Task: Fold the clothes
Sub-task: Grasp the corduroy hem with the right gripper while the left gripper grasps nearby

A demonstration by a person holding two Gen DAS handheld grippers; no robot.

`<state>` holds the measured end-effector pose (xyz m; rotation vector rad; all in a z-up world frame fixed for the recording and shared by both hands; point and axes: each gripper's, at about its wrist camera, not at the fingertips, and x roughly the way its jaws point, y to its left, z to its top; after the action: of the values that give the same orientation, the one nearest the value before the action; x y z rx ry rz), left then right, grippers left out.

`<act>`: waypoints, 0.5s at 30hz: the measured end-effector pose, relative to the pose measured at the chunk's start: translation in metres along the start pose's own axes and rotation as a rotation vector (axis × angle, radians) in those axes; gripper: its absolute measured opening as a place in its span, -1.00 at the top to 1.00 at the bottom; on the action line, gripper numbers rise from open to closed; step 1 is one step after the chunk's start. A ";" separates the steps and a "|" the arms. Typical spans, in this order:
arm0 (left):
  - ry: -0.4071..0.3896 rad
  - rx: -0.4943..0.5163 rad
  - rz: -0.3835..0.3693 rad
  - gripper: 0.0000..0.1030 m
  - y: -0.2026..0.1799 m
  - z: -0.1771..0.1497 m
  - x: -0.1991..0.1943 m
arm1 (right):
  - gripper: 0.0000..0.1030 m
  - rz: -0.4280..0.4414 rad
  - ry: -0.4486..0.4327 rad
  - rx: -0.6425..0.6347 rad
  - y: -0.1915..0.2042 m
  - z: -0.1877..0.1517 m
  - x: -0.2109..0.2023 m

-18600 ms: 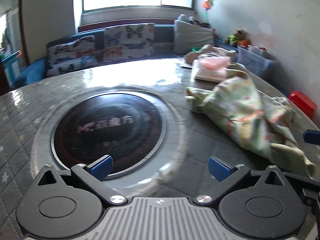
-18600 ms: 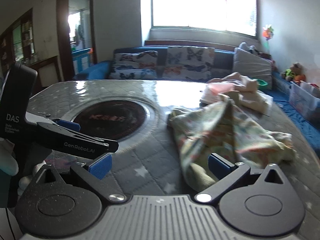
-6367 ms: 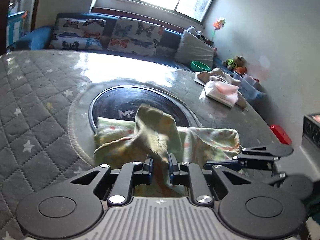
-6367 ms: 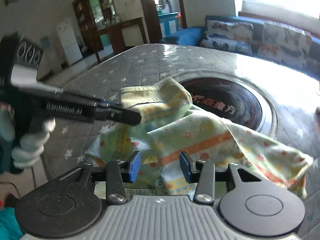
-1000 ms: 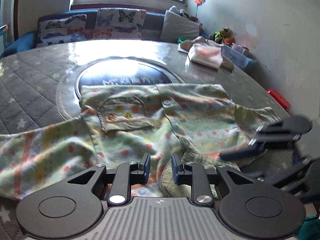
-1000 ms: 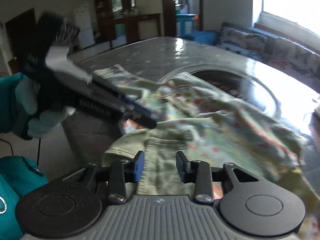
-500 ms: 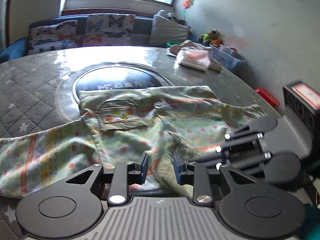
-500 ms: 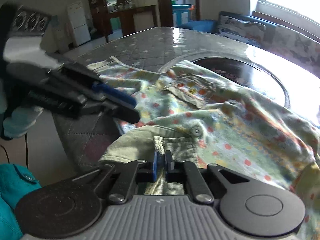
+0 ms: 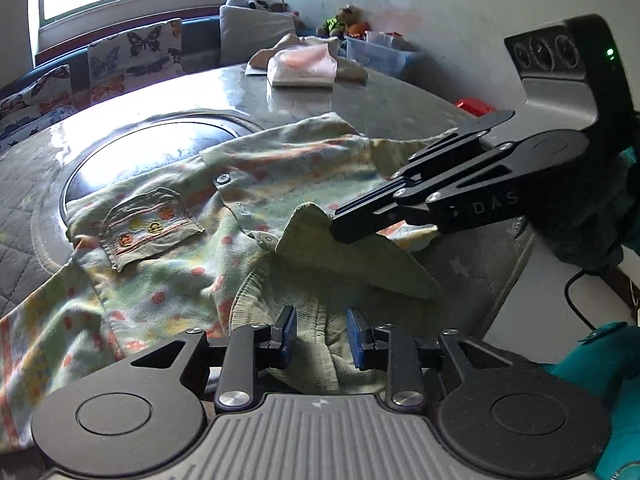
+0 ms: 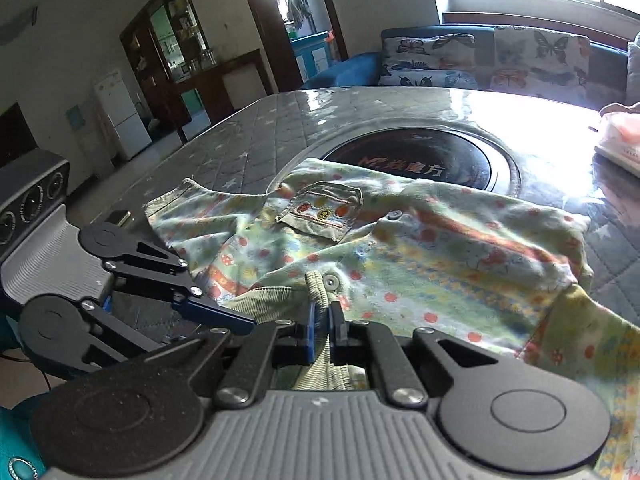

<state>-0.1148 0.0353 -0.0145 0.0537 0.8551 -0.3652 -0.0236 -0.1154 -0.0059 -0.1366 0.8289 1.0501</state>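
A pale green child's shirt (image 9: 256, 200) with orange dots, a chest pocket (image 9: 148, 228) and snap buttons lies spread on the round table, front up; it also shows in the right wrist view (image 10: 440, 248). My right gripper (image 10: 324, 320) is shut on the ribbed collar (image 10: 320, 280) at the near edge; it shows from the side in the left wrist view (image 9: 340, 228). My left gripper (image 9: 322, 338) is open, its blue pads on either side of the collar fabric (image 9: 316, 308); it shows in the right wrist view (image 10: 240, 326).
A dark glass hotplate (image 10: 432, 160) sits in the middle of the quilted table cover (image 10: 248, 148). A stack of folded pink and cream clothes (image 9: 304, 64) lies at the far side. A sofa with butterfly cushions (image 9: 132, 52) stands behind. The table edge (image 9: 516, 264) is close on the right.
My left gripper's jaws have opened a little wider over the collar. My right gripper stays shut on the collar and has lifted its flap slightly.
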 end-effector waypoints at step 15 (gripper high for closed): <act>-0.058 -0.186 -0.197 1.00 0.024 -0.002 0.001 | 0.89 0.009 -0.014 0.073 -0.011 -0.006 0.000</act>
<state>-0.1077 0.0580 -0.0185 -0.2139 0.8357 -0.4682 -0.0181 -0.1237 -0.0130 -0.0640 0.8552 1.0265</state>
